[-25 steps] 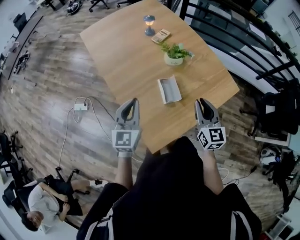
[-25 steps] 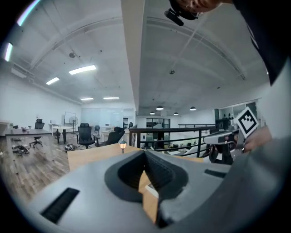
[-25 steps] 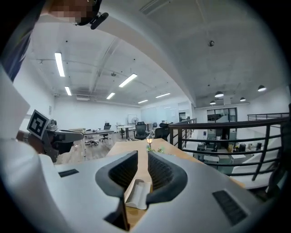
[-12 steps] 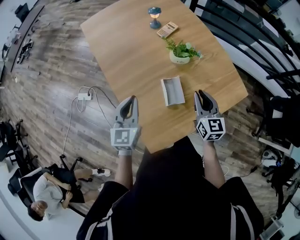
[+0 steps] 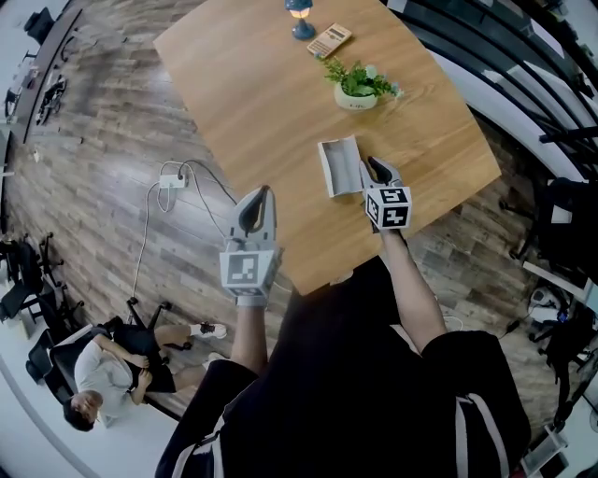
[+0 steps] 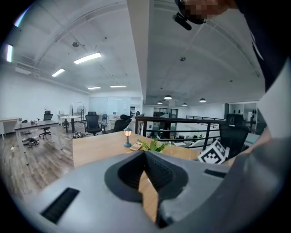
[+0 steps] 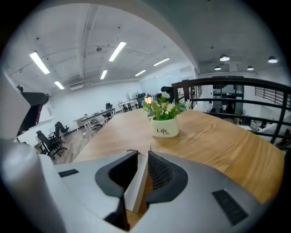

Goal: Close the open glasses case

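The open glasses case (image 5: pixel 340 166), pale grey and white, lies on the wooden table (image 5: pixel 262 84) near its front right part. My right gripper (image 5: pixel 372 168) is low over the table, its tips at the case's right edge. In the right gripper view its jaws (image 7: pixel 143 154) stand slightly apart, and the case's white edge (image 7: pixel 138 186) shows in the narrow gap; no pad visibly presses on it. My left gripper (image 5: pixel 262 194) hovers at the table's front left edge, well left of the case. Its jaws (image 6: pixel 145 157) meet at the tips with nothing between them.
A small potted plant (image 5: pixel 357 86) stands behind the case, also in the right gripper view (image 7: pixel 164 119). A little lamp (image 5: pixel 301 19) and a flat card-like object (image 5: pixel 329 40) sit at the far end. A black railing (image 5: pixel 523 56) runs on the right. A power strip (image 5: pixel 170 180) lies on the floor.
My right gripper has dropped and moved forward-left from near the table's front edge to the case's right side. The left gripper has shifted only a little.
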`<state>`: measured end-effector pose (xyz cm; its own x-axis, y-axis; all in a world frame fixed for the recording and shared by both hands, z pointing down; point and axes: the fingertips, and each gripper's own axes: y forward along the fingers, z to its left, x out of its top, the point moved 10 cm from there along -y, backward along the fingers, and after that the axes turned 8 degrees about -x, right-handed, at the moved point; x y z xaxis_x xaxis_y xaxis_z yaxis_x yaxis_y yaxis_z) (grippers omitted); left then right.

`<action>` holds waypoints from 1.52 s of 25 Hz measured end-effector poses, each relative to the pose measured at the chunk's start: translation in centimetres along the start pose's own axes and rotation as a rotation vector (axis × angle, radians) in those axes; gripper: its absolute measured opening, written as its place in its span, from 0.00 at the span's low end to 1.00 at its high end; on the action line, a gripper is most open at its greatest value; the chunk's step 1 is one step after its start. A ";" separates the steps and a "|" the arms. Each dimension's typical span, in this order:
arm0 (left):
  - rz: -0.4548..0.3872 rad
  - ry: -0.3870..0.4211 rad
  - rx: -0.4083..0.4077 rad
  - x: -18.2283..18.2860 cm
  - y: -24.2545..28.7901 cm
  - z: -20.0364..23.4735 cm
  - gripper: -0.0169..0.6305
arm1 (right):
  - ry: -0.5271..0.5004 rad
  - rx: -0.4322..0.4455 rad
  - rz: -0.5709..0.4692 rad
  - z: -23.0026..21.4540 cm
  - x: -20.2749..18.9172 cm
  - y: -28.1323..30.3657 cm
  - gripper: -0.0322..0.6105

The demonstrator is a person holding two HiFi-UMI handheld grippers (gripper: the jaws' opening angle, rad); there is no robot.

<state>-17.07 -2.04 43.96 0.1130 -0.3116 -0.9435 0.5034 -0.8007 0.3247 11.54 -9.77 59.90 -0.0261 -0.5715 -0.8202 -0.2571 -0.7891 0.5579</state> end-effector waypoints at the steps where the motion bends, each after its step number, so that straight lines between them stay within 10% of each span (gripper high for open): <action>1: 0.001 0.000 0.005 -0.1 -0.3 0.1 0.03 | -0.003 -0.006 0.028 0.0 -0.7 0.8 0.17; 20: -0.008 -0.003 0.000 -0.4 -0.1 0.4 0.02 | -0.046 -0.063 0.167 0.4 -3.7 3.8 0.10; 25: 0.002 -0.015 0.003 -0.2 0.3 0.4 0.03 | -0.368 -0.182 0.180 2.4 -2.6 3.7 0.08; 32: 0.009 -0.010 -0.005 -0.2 0.8 0.5 0.02 | -1.190 -0.362 0.142 7.0 -4.4 3.0 0.08; 38: 0.016 -0.011 -0.016 -0.4 1.0 0.4 0.03 | -1.189 -0.285 0.159 7.6 -4.9 2.8 0.13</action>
<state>-16.97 -2.97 44.72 0.1121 -0.3303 -0.9372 0.5154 -0.7870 0.3390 3.64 -7.46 64.48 -0.9387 -0.2228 -0.2631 0.0448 -0.8355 0.5476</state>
